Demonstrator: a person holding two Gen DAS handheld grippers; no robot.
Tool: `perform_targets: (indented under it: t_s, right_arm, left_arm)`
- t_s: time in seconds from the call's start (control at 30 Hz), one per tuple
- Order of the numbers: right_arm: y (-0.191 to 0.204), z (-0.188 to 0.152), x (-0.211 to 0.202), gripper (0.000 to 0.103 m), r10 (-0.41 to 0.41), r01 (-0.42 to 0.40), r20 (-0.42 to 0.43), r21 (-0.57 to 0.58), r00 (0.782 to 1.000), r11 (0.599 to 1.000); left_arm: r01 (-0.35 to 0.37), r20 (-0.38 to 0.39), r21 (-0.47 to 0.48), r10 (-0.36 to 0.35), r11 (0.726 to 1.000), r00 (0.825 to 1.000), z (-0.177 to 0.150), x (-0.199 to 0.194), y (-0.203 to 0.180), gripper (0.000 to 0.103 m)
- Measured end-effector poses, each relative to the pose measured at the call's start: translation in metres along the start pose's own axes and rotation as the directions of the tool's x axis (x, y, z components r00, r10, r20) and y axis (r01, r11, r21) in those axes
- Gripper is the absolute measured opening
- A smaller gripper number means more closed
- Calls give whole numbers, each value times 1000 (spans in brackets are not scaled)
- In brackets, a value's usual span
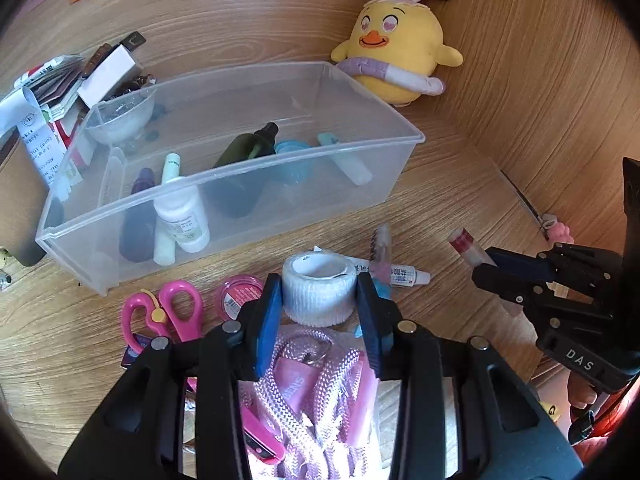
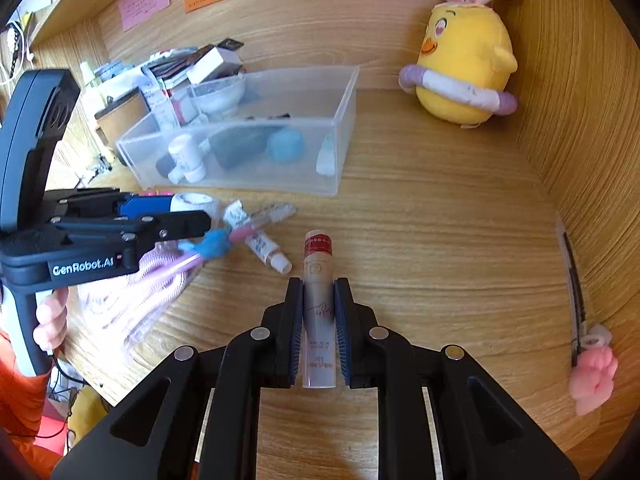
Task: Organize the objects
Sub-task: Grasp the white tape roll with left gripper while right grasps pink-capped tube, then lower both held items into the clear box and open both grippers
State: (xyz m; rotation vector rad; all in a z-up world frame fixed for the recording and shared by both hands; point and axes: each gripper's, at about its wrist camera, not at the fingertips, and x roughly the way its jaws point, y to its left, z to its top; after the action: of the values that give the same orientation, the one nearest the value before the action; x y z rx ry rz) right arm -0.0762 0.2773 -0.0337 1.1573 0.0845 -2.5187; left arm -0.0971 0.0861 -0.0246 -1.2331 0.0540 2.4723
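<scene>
Bandage roll (image 1: 319, 288), white gauze with an open core, sits upright between the pads of the left gripper (image 1: 319, 300) in the left wrist view; the fingers are closed against its two sides, so the roll is pinched across its width, probably because the soft wall gives a firm bite there. At 11 o'clock from it stands the clear plastic bin (image 1: 240, 168), already holding a dark green bottle (image 1: 244, 148), a white bottle (image 1: 182, 216) and a blue cap (image 1: 294, 150): likely the sorting target. Pink scissors (image 1: 168, 314) and a pink jar (image 1: 238, 296) lie at 9 o'clock on the wooden desk (image 1: 440, 184), not yet sorted. The right gripper (image 1: 486, 266) enters at 3 o'clock.

Right wrist view: the right gripper's fingers are clamped on a grey cosmetic tube (image 2: 318, 312), red-banded cap pointing away toward 12 o'clock, gripped mid-body so it stays level. The bin lies at 11 o'clock, well apart. A yellow chick plush (image 2: 464, 64) sits at 1 o'clock against the wall. Judgement: both items look ready to go to the bin.
</scene>
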Motion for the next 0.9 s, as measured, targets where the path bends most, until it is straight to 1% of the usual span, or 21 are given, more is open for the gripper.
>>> perform_targets:
  t_s: [0.23,0.37,0.57,0.77,0.83,0.9]
  right_arm:
    - [5,31,-11,14,3,-2,84,-20,996,1000]
    - [15,54,-17,14,4,3,143,-46,990,999]
    - [25,91,-22,14,6,12,212,-82,977,997]
    - [33,121,-13,14,26,-1,231,-109,973,994]
    - [36,129,-5,14,23,4,224,-119,974,993]
    - [38,134,4,14,19,8,210,-126,977,992]
  left_arm:
    - [-4,108,-34,8,999,994,13,-35,12,37]
    - [-38,174,-53,46,998,984,23,-55,22,37]
    - [-92,236,-104,115,990,965,36,-76,47,37]
    - [-155,249,-150,189,977,950,47,-89,76,37]
    - [-178,246,-159,213,971,945,50,-88,84,37]
    - [-190,234,-167,226,968,946,54,-83,91,37]
